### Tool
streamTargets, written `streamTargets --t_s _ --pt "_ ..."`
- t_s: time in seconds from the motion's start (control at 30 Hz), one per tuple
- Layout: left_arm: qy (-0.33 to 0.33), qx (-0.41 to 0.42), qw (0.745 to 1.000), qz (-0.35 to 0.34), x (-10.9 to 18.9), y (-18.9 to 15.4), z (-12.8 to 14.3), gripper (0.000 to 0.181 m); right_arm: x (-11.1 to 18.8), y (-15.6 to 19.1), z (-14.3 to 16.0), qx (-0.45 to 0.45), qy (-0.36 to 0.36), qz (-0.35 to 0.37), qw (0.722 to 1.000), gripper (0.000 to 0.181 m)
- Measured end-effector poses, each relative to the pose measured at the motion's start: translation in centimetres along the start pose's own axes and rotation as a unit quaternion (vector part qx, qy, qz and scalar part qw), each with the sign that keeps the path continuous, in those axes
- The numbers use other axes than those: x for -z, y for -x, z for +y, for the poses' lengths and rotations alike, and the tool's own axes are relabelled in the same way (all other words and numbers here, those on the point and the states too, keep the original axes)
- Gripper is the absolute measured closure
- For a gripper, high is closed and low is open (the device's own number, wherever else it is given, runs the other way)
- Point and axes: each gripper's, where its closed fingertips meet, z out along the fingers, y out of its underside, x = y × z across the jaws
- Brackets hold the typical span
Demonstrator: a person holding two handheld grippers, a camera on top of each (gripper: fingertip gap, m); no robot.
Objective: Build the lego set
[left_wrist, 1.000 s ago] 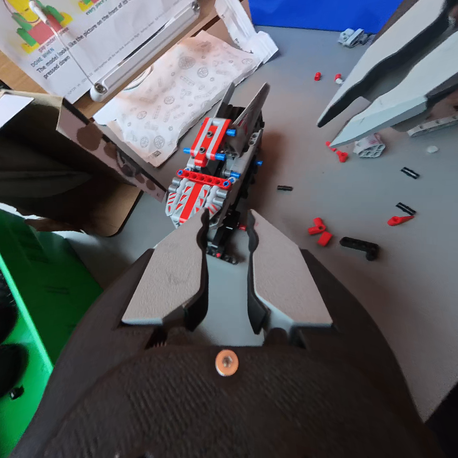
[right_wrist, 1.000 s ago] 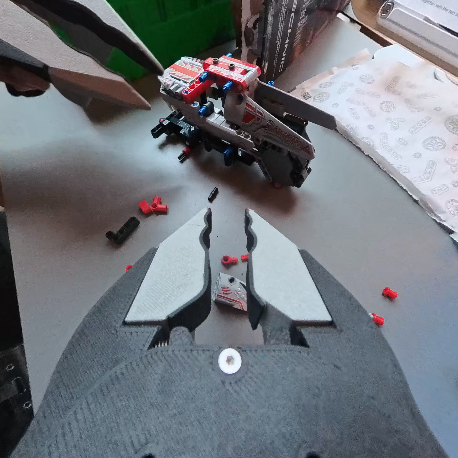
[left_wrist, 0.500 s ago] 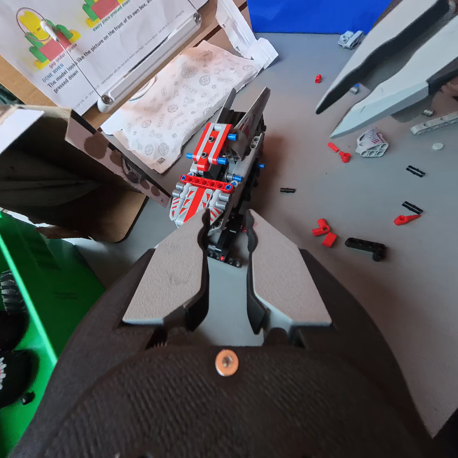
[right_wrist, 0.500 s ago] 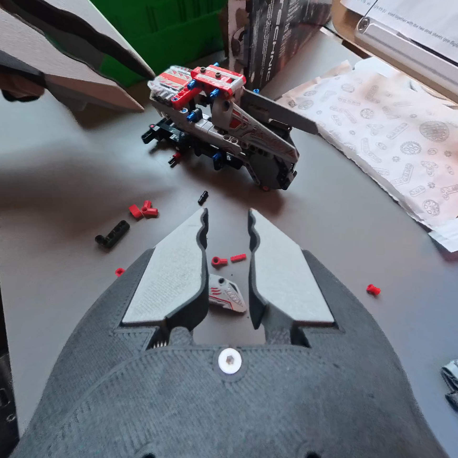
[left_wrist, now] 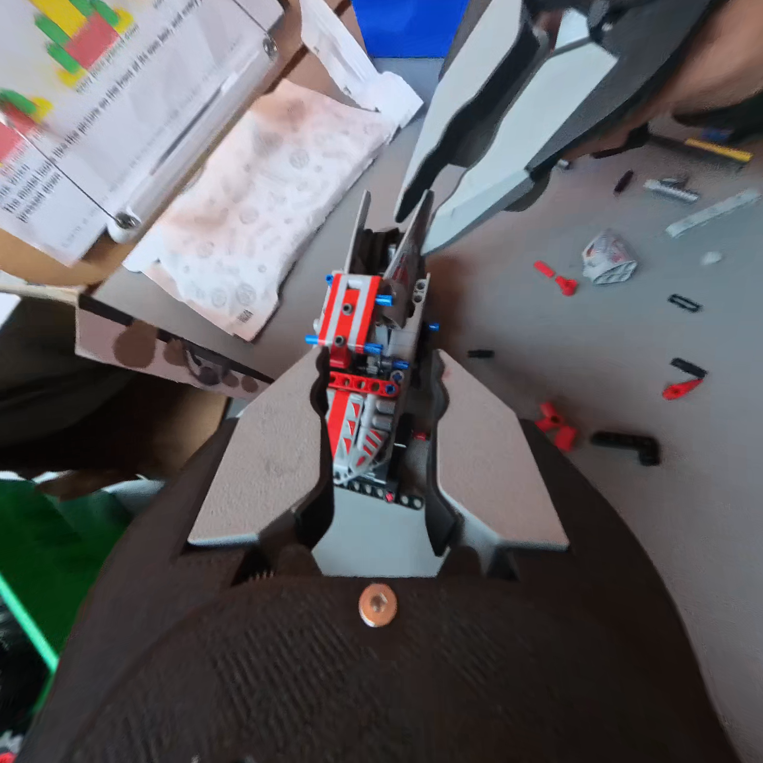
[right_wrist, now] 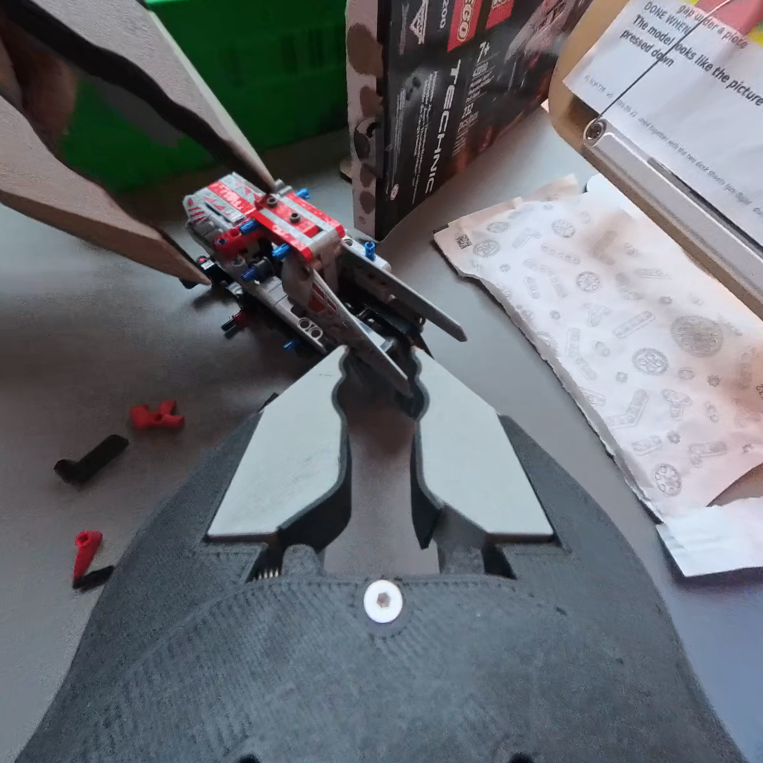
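Half-built red-and-grey lego model [left_wrist: 367,371] sits mid-frame on the grey bench [left_wrist: 578,578]. Left hand-held gripper [left_wrist: 375,396] straddles its nose, jaws parted, contact unclear. Right hand-held gripper [right_wrist: 377,371] brackets a rear fin, also apart. Risk: uneven squeeze pops fins off or skids the model into loose red pins [left_wrist: 555,425] at right.
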Motion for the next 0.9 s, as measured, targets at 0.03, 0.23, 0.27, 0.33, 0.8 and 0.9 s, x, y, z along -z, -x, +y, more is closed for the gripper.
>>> streamTargets --t_s 0.03,0.23,0.27,0.33,0.8,0.9 --pt "0.004 -0.012 1.0 -0.008 -0.2 0.4 0.2 0.138 0.1 0.4 0.0 0.001 -0.005 -0.013 1.0 0.162" --pt "0.024 0.003 1.0 -0.014 -1.4 2.0 1.1 0.136 1.1 3.4 -0.8 -0.025 -0.045 -0.124 0.991 0.181" --pt "0.02 0.012 1.0 -0.016 -1.3 2.2 0.9 0.136 1.4 3.6 -1.3 -0.044 -0.056 -0.143 0.987 0.181" --pt "0.011 -0.001 0.999 -0.031 -1.0 2.5 0.2 0.136 1.8 3.4 -2.0 -0.082 -0.076 -0.158 0.981 0.181" --pt "0.015 -0.002 1.0 0.025 -0.7 -2.7 0.3 0.175 2.3 0.8 -1.2 -0.159 -0.098 -0.13 0.974 0.181" --pt "0.085 -0.002 0.996 0.04 -2.5 -4.4 2.9 0.181 2.3 0.9 -0.9 -0.168 -0.095 -0.137 0.971 0.181"
